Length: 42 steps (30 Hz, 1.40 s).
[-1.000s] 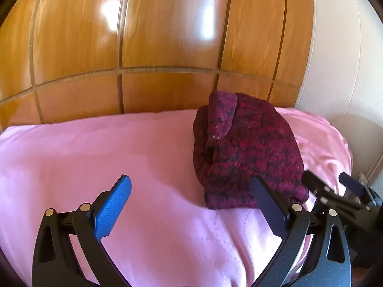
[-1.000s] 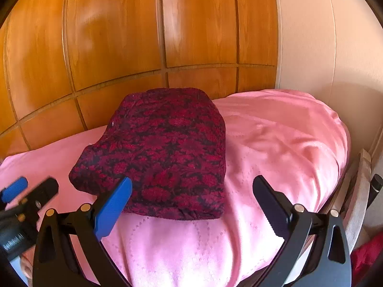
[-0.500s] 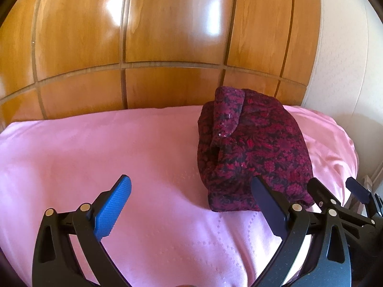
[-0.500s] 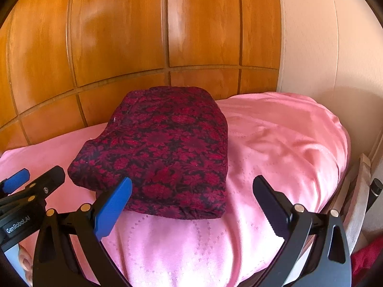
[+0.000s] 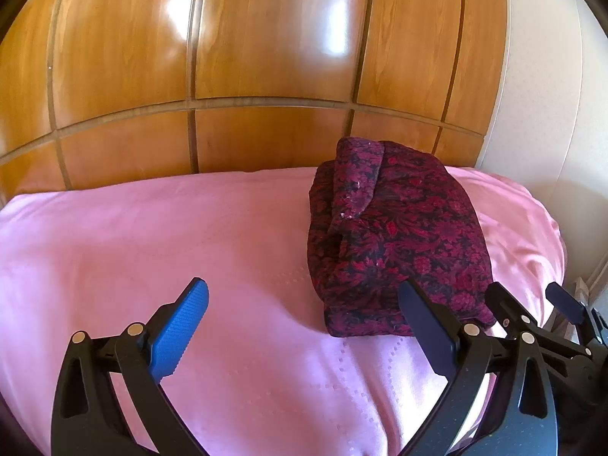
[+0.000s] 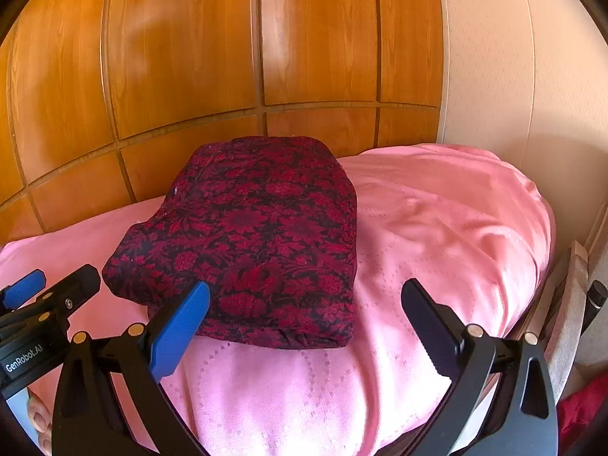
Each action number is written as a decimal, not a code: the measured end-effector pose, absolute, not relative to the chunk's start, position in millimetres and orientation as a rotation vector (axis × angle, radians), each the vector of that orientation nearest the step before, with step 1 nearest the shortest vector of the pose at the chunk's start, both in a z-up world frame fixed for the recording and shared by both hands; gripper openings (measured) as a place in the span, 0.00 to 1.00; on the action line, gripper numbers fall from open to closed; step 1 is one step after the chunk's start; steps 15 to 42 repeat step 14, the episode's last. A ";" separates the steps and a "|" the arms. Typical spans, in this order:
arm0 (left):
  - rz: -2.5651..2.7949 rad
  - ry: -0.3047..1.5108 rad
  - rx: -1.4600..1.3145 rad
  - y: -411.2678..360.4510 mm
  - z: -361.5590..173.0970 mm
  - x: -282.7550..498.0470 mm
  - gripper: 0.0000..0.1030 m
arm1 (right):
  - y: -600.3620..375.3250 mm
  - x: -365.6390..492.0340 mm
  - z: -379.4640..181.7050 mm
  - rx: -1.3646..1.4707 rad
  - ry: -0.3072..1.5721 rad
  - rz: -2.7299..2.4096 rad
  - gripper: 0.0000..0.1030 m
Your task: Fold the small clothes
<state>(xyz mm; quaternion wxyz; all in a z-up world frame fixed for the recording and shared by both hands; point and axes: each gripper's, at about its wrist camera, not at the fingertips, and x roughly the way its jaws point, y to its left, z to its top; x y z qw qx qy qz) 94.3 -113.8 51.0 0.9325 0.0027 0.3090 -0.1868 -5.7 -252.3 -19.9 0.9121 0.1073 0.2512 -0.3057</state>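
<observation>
A dark red and black floral garment (image 5: 399,243) lies folded into a thick rectangle on a pink bedspread (image 5: 152,250); it also shows in the right wrist view (image 6: 258,243). My left gripper (image 5: 304,319) is open and empty, held above the bedspread to the left of the garment's near edge. My right gripper (image 6: 304,315) is open and empty, above the garment's near right corner. The right gripper shows at the lower right of the left wrist view (image 5: 535,304), and the left gripper at the lower left of the right wrist view (image 6: 49,285).
A glossy wooden panelled headboard (image 5: 266,76) stands behind the bed. A cream wall (image 6: 513,76) is at the right. The bed's right edge (image 6: 539,266) drops off beside a pale cloth and a red item on the floor (image 6: 585,410).
Both grippers have drawn back and up a little from the folded garment, so it sits slightly lower and farther in both views. Both jaws stay open. The garment has not moved.
</observation>
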 end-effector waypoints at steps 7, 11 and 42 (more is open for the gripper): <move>-0.383 0.621 0.009 -113.0 51.8 94.5 0.96 | -248.5 -6.0 -22.4 0.223 0.526 -0.629 0.98; -0.385 0.664 0.001 -112.9 46.2 102.0 0.96 | -244.9 -7.3 -22.4 0.225 0.524 -0.630 0.98; -0.381 0.688 -0.008 -111.9 42.1 104.5 0.96 | -243.7 -7.7 -22.1 0.227 0.523 -0.632 0.98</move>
